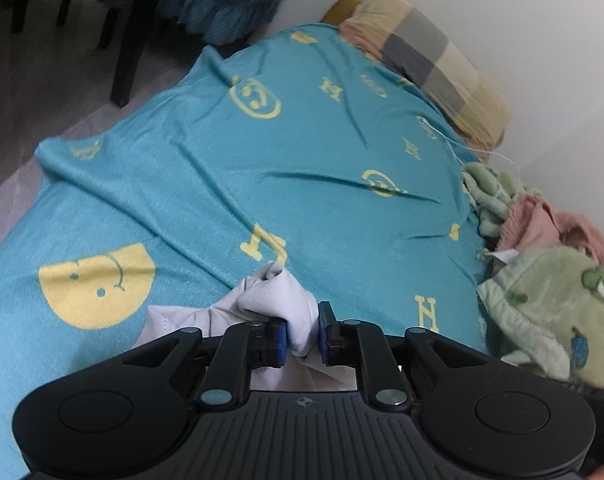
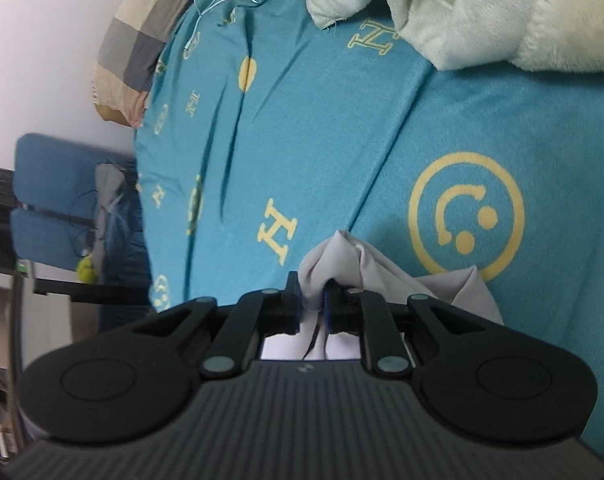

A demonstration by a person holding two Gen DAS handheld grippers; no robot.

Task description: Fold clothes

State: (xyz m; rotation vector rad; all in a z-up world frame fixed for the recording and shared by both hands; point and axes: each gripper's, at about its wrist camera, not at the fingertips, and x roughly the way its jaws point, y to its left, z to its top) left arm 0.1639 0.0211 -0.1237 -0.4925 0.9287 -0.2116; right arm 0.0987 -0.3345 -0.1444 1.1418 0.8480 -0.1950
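We hold a grey cloth (image 1: 276, 300) on the blue blanket (image 1: 262, 160).
Our left tongs (image 1: 302, 336) and right tongs (image 2: 313, 300) each pinch a bunch of it, jaws narrow.

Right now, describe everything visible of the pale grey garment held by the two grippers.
The pale grey garment is thin, smooth cloth, bunched and creased. It lies on the teal blanket. One gathered fold sits between the left gripper pads; another is pinched in the right gripper. Its full shape is hidden behind the grippers.
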